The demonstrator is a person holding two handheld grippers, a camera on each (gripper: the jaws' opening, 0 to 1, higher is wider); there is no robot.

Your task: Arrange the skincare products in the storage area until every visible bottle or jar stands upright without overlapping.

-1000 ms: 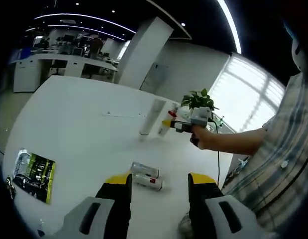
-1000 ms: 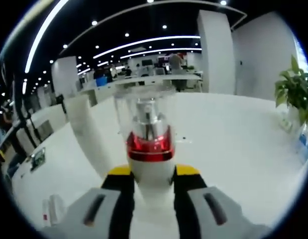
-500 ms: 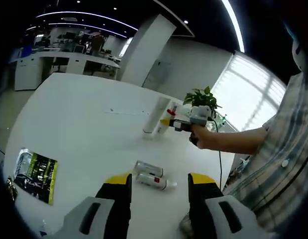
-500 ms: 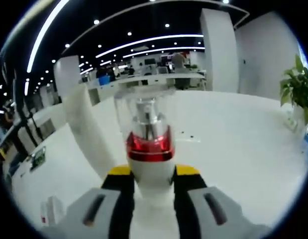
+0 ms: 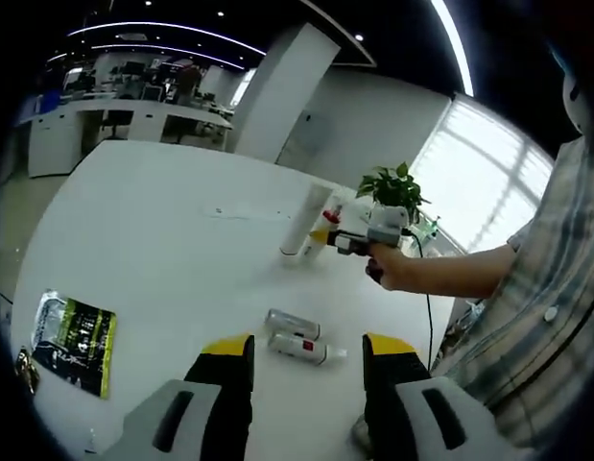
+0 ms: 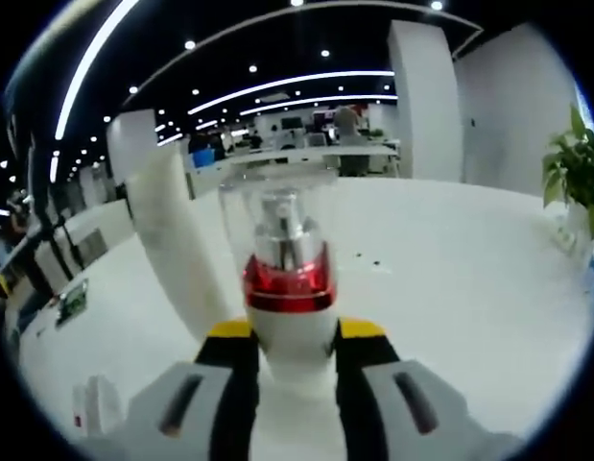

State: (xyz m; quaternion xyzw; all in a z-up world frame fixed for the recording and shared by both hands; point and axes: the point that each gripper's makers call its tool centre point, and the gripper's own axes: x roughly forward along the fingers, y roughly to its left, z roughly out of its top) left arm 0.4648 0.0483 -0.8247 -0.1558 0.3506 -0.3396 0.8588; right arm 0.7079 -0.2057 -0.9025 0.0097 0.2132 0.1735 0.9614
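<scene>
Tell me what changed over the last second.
Very little. The right gripper stays shut on the red-collared pump bottle, upright beside the tall white tube. The left gripper stays open above the two bottles lying on the table; its camera drifted slightly. The green packet stays put.

The pump bottle has a white body, a shiny red ring, a silver pump and a see-through cap, and the tall tube beside it is white. The table is white, the two little bottles lying on it are white with small red marks, and the packet is yellow-green and black with a clear edge. Both the left gripper and the right gripper are grey with black jaws and yellow tips, the plant has green leaves, and the person's sleeve is grey with a checked pattern.
</scene>
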